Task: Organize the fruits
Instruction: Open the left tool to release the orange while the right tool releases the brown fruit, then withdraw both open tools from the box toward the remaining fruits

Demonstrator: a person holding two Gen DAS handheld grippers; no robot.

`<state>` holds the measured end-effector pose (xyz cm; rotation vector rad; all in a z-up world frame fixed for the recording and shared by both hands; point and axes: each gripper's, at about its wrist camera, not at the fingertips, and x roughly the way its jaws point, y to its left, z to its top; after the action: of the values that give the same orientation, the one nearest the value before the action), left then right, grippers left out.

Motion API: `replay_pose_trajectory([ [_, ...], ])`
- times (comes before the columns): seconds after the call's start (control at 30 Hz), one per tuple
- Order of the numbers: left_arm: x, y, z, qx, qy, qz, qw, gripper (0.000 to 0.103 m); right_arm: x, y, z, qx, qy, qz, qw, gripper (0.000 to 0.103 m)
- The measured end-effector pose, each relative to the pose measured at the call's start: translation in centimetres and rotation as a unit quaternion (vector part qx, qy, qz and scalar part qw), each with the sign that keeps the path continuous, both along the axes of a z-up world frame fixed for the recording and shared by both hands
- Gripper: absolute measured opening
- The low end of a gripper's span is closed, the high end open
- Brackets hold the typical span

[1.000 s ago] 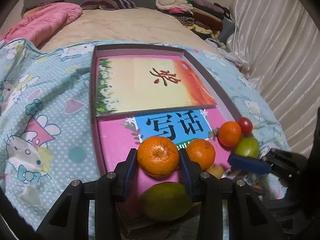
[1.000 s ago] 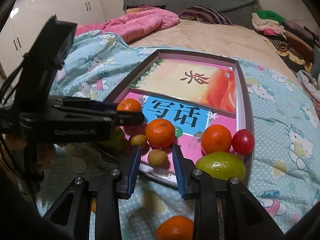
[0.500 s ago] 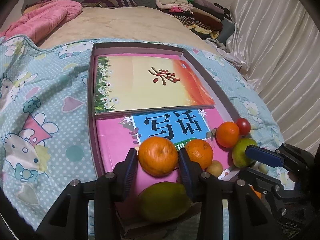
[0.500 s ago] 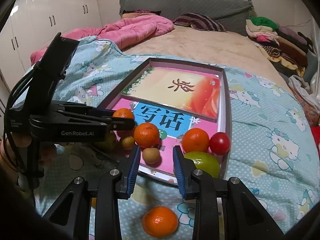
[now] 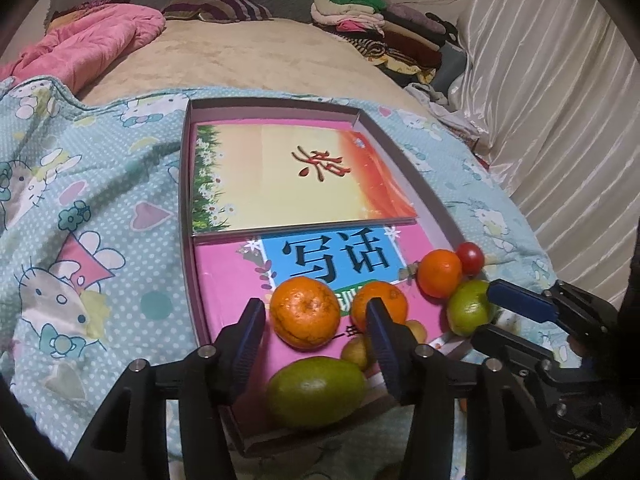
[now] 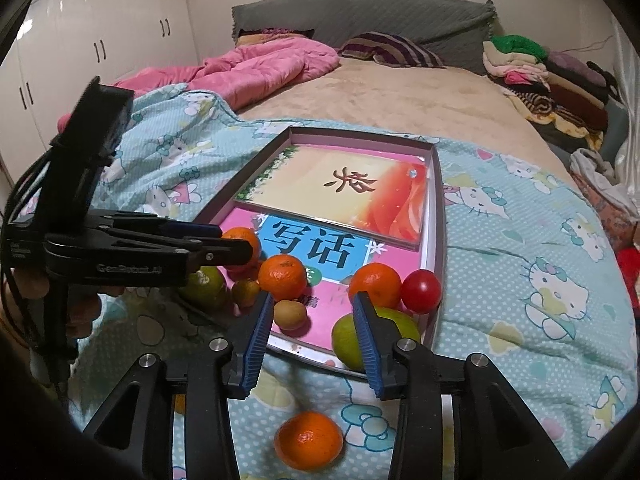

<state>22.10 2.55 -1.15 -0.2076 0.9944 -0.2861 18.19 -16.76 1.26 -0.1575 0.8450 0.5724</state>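
Both grippers' jaws, narrower a second ago, are opening. In the left gripper, the pads have let go of the large orange, which sits between them on the tray. Nothing sits between the right gripper's pads. Most fruit is gathered at the tray's near end: oranges, a tomato, a lime and a mango. One loose orange lies on the blanket, outside. Books fill the tray's floor, crowding the fruit.
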Motion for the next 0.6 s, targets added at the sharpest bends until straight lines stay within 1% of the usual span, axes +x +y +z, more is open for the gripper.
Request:
replay_pose_trajectory([
  [0.1,-0.4,-0.3,0.8,0.006,-0.011,-0.002,0.9999,0.059,-0.1,-0.1,0.2,0.001,-0.003,-0.002,1.000,0.045],
  [0.17,-0.7,-0.4,1.2,0.007,-0.016,-0.001,0.9999,0.062,-0.2,-0.3,0.5,0.004,-0.008,-0.005,1.000,0.048],
  [0.3,-1.1,-0.3,2.0,0.005,-0.020,0.004,0.9998,0.072,-0.2,-0.6,0.9,0.007,-0.013,-0.012,1.000,0.050],
  [0.47,-1.9,-0.2,3.1,0.009,-0.036,0.011,0.9992,0.075,-0.5,-1.0,1.6,0.014,-0.022,-0.015,1.000,0.055],
  [0.53,-2.4,-0.2,3.6,0.011,-0.045,0.015,0.9988,0.078,-0.7,-1.1,1.9,0.016,-0.025,-0.015,0.999,0.056],
  [0.6,-2.8,-0.3,4.0,0.015,-0.051,0.019,0.9984,0.080,-0.8,-1.2,2.1,0.016,-0.028,-0.015,0.999,0.057],
])
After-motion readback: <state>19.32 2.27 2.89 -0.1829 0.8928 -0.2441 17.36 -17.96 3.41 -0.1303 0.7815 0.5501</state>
